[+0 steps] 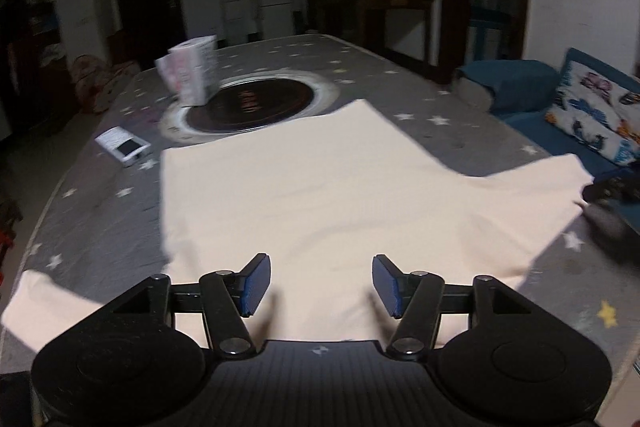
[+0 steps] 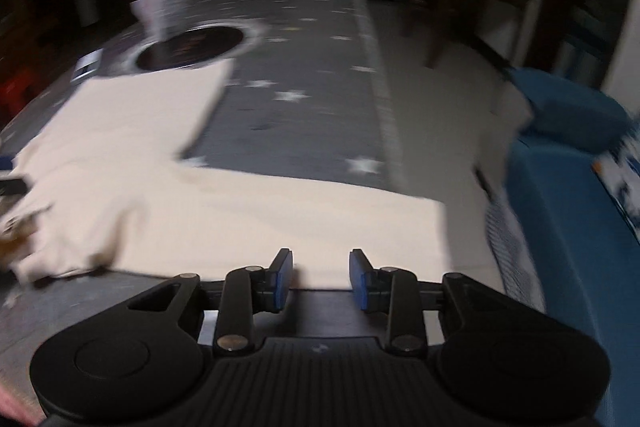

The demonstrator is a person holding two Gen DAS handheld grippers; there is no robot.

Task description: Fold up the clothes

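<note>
Dim room; table (image 1: 420, 87) w/ grey star-print cloth, dark round plate mid-top. Cream garment (image 1: 304, 187) spread flat, long axis left–right, sleeves out both ends. Left tool (image 1: 321, 285): jaws wide apart, empty, over near hem. Right tool (image 2: 320, 277): part open, empty, at right sleeve (image 2: 320, 219) edge.

grey star-print table (image 1: 400, 79): cream shirt (image 1: 320, 187), round black hotplate (image 1: 256, 103), tissue pack (image 1: 192, 71), small box (image 1: 122, 147).
</note>
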